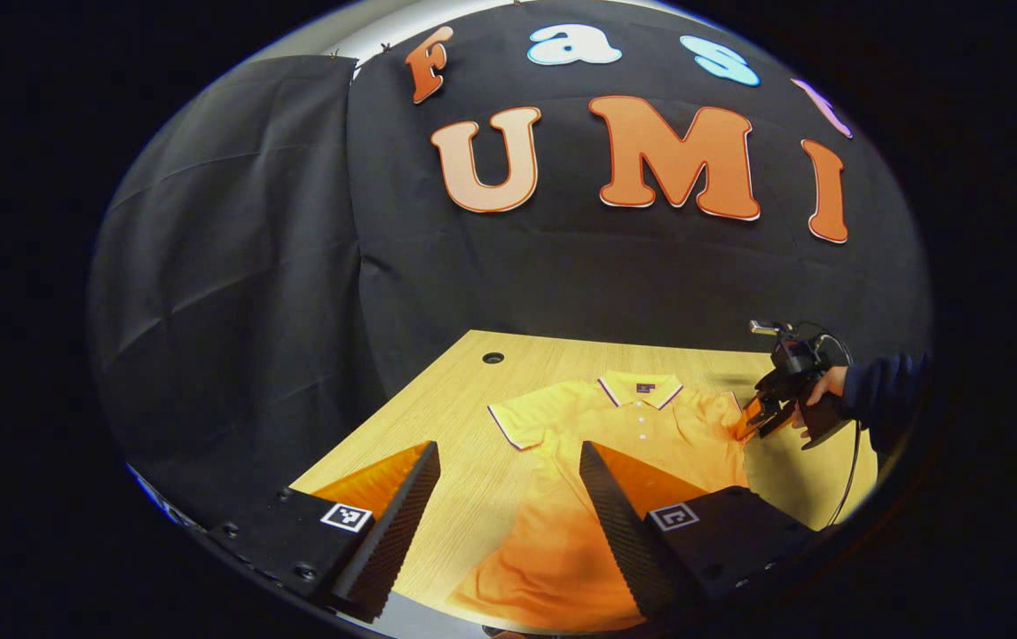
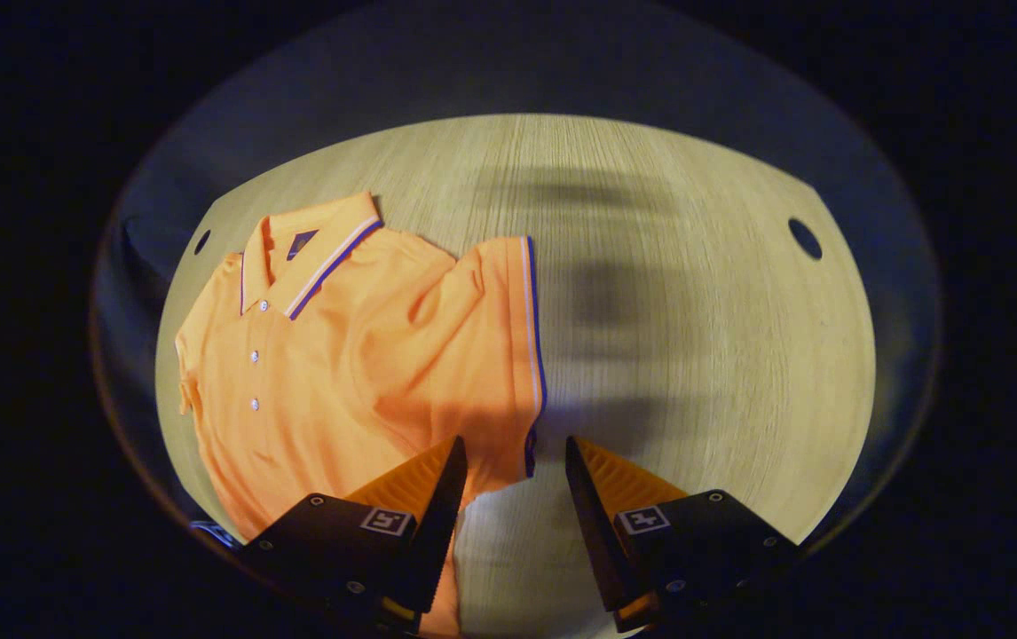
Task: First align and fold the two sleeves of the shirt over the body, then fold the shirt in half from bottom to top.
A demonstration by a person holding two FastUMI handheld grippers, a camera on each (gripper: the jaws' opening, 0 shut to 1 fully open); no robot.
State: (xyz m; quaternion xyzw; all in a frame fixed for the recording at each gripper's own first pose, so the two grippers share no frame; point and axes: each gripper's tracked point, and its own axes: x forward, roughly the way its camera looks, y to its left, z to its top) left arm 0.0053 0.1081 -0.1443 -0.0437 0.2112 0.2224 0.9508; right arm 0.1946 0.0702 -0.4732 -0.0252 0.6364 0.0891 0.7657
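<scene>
We log an orange polo shirt point(image 1: 615, 444) lying flat, front side up, on a light wood-grain table point(image 1: 464, 390). Collar point(image 1: 642, 388) points toward the booth's back wall; it carries thin dark and white edging, and the same edging runs along the sleeve hem point(image 2: 533, 337). Three small buttons point(image 2: 253, 356) sit on the placket. A small dark tag point(image 2: 301, 242) lies inside the neck; we cannot read any writing on it. No other brand mark can be made out on the shirt.

Left gripper point(image 1: 508, 484): fingers spread wide, nothing between them, hovering above the lower body of the shirt and the bare table beside it. Each finger block bears a square black-and-white coded marker point(image 1: 346, 517), not legible as text.

Right gripper point(image 2: 513, 479): fingers also spread, positioned over the edge of the shirt's sleeve, one finger above the cloth, the other above bare wood. We cannot tell if either finger touches the fabric. In the left gripper view, the same gripper appears farther off at the shirt's shoulder, held by a hand point(image 1: 815, 395) in a dark sleeve point(image 1: 886, 395), with a cable point(image 1: 850, 479) hanging from it.

The table has round holes point(image 1: 492, 358) near its far corners.
</scene>
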